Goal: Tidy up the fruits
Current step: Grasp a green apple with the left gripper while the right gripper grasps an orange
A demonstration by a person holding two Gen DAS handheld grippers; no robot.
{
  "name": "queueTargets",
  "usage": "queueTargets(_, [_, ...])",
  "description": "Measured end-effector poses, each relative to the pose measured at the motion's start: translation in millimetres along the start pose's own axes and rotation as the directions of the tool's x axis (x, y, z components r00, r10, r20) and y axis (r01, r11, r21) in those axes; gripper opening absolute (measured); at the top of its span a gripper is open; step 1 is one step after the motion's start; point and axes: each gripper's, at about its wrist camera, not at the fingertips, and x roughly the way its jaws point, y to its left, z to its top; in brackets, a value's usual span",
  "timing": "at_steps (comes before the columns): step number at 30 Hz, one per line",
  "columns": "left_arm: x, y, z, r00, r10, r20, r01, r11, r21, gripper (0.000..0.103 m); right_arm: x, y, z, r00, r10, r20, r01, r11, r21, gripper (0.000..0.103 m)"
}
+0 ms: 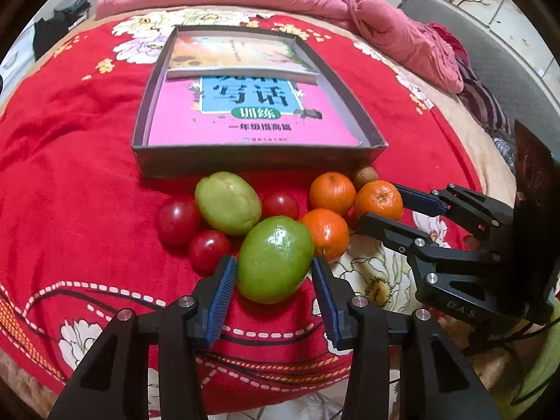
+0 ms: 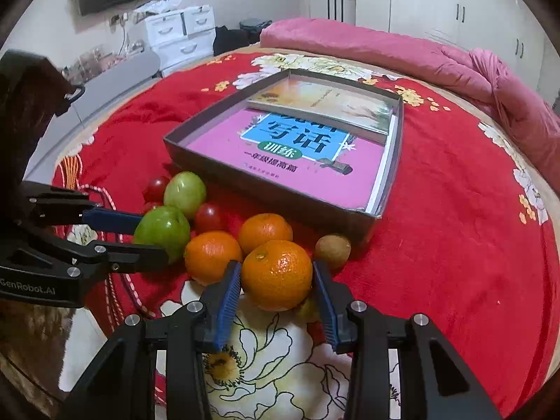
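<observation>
A pile of fruit lies on the red bedspread in front of a grey box point(image 1: 259, 161). My left gripper point(image 1: 274, 273) is shut on a green fruit point(image 1: 276, 259), its blue pads touching both sides; it also shows in the right wrist view point(image 2: 162, 229). My right gripper point(image 2: 276, 276) is shut on an orange point(image 2: 276, 274), seen from the left wrist as the rightmost orange point(image 1: 379, 199). Beside them lie a second green fruit point(image 1: 227, 203), two more oranges point(image 1: 332, 192) point(image 1: 327, 232), three red fruits point(image 1: 176, 220) and a brown kiwi point(image 2: 332, 250).
The grey box point(image 2: 385, 210) holds a pink book point(image 2: 290, 164) and a second book point(image 2: 325, 105) on top at the far end. A pink quilt point(image 2: 420, 56) lies along the back of the bed. The bed edge is close below the grippers.
</observation>
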Motion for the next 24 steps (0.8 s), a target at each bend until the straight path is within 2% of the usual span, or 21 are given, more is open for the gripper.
queueTargets(7, [1,1,3,1.000,0.012,-0.001,-0.012,1.000,0.004,0.045,-7,-6,2,0.999,0.015,0.034,-0.016,0.999,0.044,0.041])
queueTargets(13, [11,1,-2,0.998,0.027,-0.049,-0.026,0.999,0.018,0.045,-8,-7,2,0.999,0.010,0.038,-0.012,0.999,0.050,0.041])
queueTargets(24, [18,-7,-3,0.996,0.075,-0.044,-0.072,0.995,0.073,0.047,-8,-10,3,0.999,0.001,0.042,-0.004,0.998,0.068,0.041])
